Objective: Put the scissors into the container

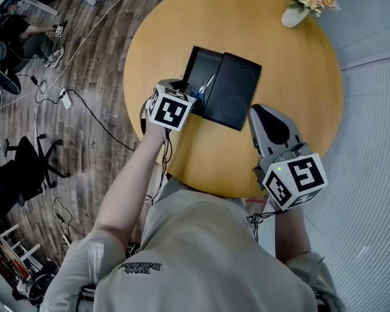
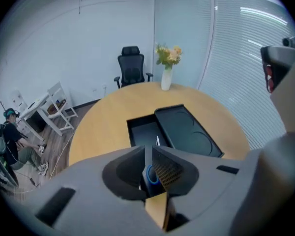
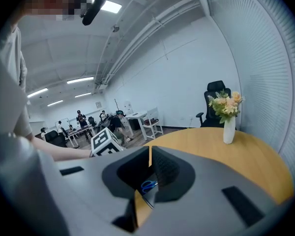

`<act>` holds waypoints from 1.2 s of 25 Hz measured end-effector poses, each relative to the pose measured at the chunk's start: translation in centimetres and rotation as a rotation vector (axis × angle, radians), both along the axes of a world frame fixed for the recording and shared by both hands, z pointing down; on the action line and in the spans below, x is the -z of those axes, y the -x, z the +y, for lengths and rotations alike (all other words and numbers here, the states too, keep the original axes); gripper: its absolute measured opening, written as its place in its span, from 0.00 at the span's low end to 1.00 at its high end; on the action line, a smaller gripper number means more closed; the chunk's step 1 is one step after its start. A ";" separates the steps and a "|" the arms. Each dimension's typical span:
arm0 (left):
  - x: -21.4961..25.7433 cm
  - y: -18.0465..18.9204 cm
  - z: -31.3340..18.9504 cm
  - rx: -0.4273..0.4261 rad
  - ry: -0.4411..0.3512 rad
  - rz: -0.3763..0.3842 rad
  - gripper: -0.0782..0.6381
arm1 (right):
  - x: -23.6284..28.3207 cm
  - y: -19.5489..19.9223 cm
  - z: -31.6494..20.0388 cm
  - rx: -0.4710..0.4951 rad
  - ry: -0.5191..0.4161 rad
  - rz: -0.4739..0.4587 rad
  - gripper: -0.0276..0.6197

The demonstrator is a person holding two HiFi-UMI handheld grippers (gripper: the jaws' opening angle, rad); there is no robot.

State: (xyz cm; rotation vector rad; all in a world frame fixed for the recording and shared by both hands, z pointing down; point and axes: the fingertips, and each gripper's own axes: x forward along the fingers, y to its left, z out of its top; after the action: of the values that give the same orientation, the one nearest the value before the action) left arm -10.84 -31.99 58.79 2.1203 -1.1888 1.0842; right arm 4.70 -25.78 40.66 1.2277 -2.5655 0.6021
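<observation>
Blue handle loops of the scissors [image 2: 150, 175] sit pinched between the closed left tongs [image 2: 148, 154]. The blade runs forward over the open half of the black container [image 1: 198, 54], left of centre in the head view. I cannot tell whether the tip rests on the container floor or hangs just above it. The right tongs [image 1: 259, 110] are closed on nothing, low and right of the container, just beside its lid [image 1: 233, 90].

One risk, as I judge it, is letting go while the handles overhang the near rim, since the scissors could then tip back out onto the surface [image 1: 279, 64]. The lid lies askew over the right half, so a nudge from either tool could slide it across the opening or shove the whole box. A tilted blade might also catch on the lid's edge.

Round and pale wood, the surface carries only the container and a white vase [image 1: 292, 15] of flowers at the upper right of the frame. Beyond it are a dark plank floor [image 1: 97, 38] with trailing cables [image 1: 71, 99], a black office chair [image 2: 132, 68] and slatted blinds [image 1: 370, 142]. A seated person [image 1: 26, 34] is at the upper left.
</observation>
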 end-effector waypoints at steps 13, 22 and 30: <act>16.8 -0.2 3.3 -0.065 -0.434 0.120 0.15 | 8.0 -0.4 1.6 -0.077 -0.224 0.019 0.10; 27.4 0.4 8.7 -0.106 -0.680 0.204 0.14 | 16.3 0.2 5.4 -0.080 -0.399 -0.027 0.10; 33.4 1.4 12.0 -0.065 -0.797 0.299 0.14 | 20.3 1.0 8.2 -0.081 -0.522 -0.087 0.10</act>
State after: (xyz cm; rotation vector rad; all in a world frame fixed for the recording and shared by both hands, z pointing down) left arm -12.24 -19.96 25.35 2.7819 -1.5695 0.2815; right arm 3.66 -17.61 20.40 1.4865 -2.8606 -0.0158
